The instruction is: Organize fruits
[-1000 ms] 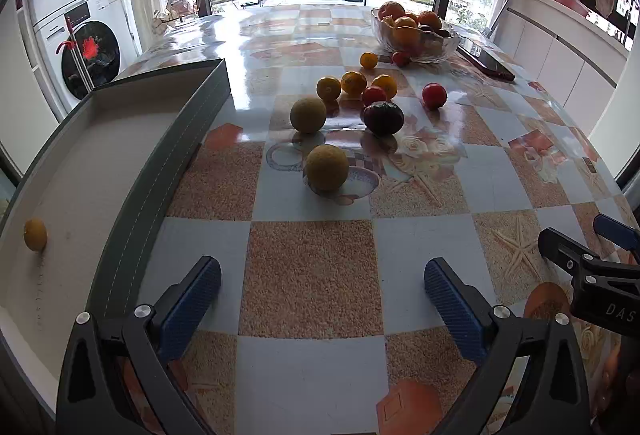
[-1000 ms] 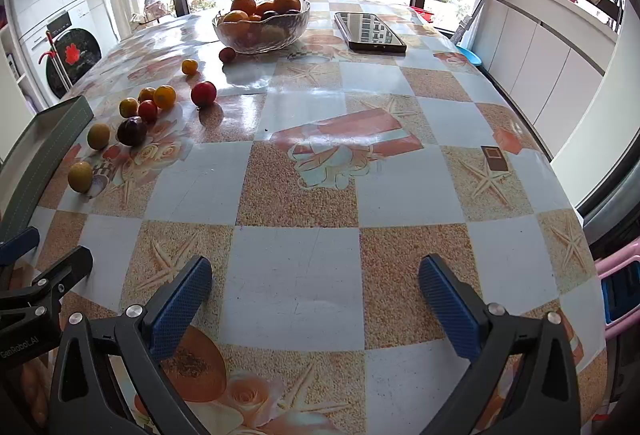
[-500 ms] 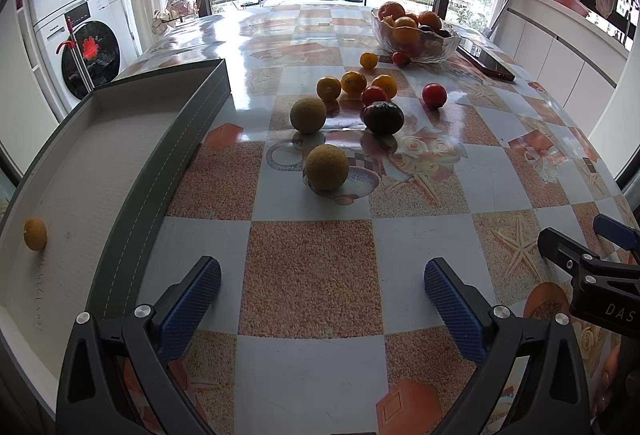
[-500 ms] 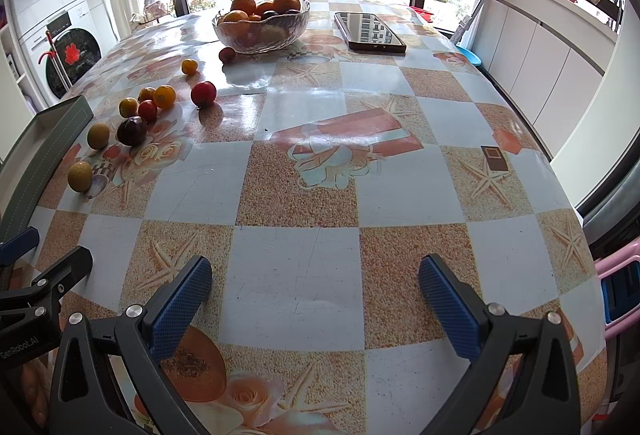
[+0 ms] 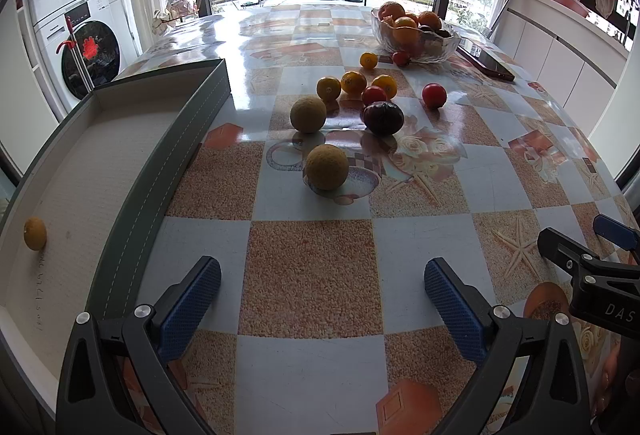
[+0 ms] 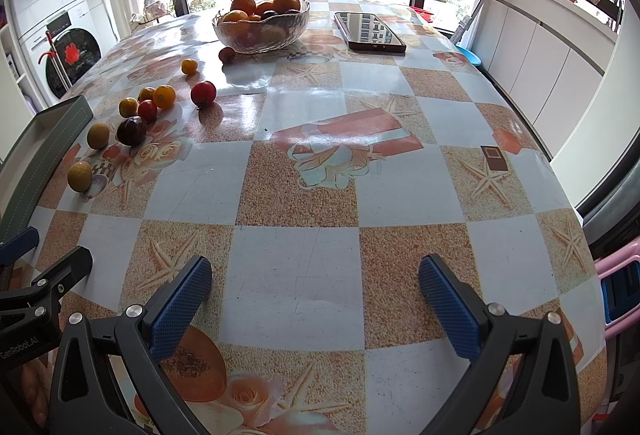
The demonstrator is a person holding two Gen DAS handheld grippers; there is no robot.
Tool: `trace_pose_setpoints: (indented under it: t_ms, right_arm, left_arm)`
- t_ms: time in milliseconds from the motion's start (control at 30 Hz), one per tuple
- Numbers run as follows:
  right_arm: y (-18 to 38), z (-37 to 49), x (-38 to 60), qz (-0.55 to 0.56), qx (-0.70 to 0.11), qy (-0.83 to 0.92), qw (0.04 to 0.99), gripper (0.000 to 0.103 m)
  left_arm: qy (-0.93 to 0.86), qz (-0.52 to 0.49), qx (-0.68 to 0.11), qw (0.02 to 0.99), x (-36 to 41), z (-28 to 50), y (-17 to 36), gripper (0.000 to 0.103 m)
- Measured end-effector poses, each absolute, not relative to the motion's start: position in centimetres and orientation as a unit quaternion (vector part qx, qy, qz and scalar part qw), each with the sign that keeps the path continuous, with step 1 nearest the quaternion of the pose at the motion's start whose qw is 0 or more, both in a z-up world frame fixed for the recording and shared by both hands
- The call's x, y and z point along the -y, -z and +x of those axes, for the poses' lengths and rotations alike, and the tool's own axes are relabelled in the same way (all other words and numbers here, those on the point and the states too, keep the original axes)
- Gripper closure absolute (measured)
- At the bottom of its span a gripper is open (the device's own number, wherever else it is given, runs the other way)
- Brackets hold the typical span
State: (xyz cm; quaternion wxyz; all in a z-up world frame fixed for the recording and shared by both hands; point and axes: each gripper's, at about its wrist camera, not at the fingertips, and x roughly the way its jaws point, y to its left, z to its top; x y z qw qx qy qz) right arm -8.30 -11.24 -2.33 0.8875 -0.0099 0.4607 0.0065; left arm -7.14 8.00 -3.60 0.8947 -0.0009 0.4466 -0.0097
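1. Blue-padded left gripper [image 5: 322,293] low over the checked tablecloth [image 5: 308,271], fingers spread wide, nothing between them.
2. Same for the right gripper [image 6: 316,291]: fingers wide apart, empty, above bare cloth.
3. Grey tray [image 5: 132,195] at the left, one small yellow fruit [image 5: 35,233] lying inside near its close end.
4. Beyond the left gripper, two tan round fruits [image 5: 327,166] one behind the other, beside a dark purple fruit [image 5: 383,118].
5. Further out, three small oranges [image 5: 353,82], a red fruit among them, a red tomato [image 5: 434,94] to the right.
6. Farthest, glass bowl [image 6: 262,31] heaped with oranges, a phone [image 6: 370,32] lying flat beside it.
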Motion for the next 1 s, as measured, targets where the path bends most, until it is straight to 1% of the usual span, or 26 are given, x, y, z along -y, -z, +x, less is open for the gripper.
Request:
trace_pose_setpoints:
  t_ms: [200, 367, 433, 600, 767, 833, 900, 967, 1000]
  right_arm:
    - [2.3, -7.5, 11.2, -0.015, -0.476, -0.01, 0.879, 0.0]
    - [1.8, -4.7, 10.9, -0.018, -0.53, -0.027, 0.847, 0.0]
    - [1.5, -3.6, 10.4, -0.009, -0.529, -0.041, 0.848, 0.0]
    - [1.1, 0.2, 8.1, 0.001, -0.514, -0.067, 0.855, 0.0]
    - [1.3, 3.0, 5.7, -0.015, -0.499, -0.081, 0.862, 0.002]
    - [1.4, 3.9, 5.0, -0.018, -0.494, -0.089, 0.864, 0.008]
    - [1.4, 4.6, 4.6, -0.018, -0.491, -0.092, 0.866, 0.011]
    - [1.3, 5.2, 4.2, -0.024, -0.484, -0.095, 0.87, 0.017]
    - [1.3, 5.4, 4.0, -0.026, -0.479, -0.096, 0.872, 0.024]
  left_arm:
    - [0.01, -0.001, -0.447, 0.894, -8.0, -7.2, 3.6, 0.001]
    - [0.017, 0.002, -0.46, 0.888, -8.1, -6.6, 3.5, 0.001]
    - [0.018, -0.006, -0.466, 0.885, -8.3, -5.8, 3.1, 0.001]
    - [0.013, -0.042, -0.452, 0.891, -9.6, -3.8, 1.6, 0.001]
    - [0.006, -0.026, -0.455, 0.89, -9.4, -1.6, 1.6, 0.001]
    - [0.007, -0.022, -0.456, 0.89, -9.1, -1.0, 1.7, 0.001]
    - [0.008, -0.019, -0.458, 0.889, -8.9, -0.7, 1.9, 0.001]
    - [0.01, -0.011, -0.461, 0.887, -8.6, -0.5, 2.2, 0.001]
    - [0.009, -0.006, -0.462, 0.887, -8.5, -0.4, 2.3, 0.002]
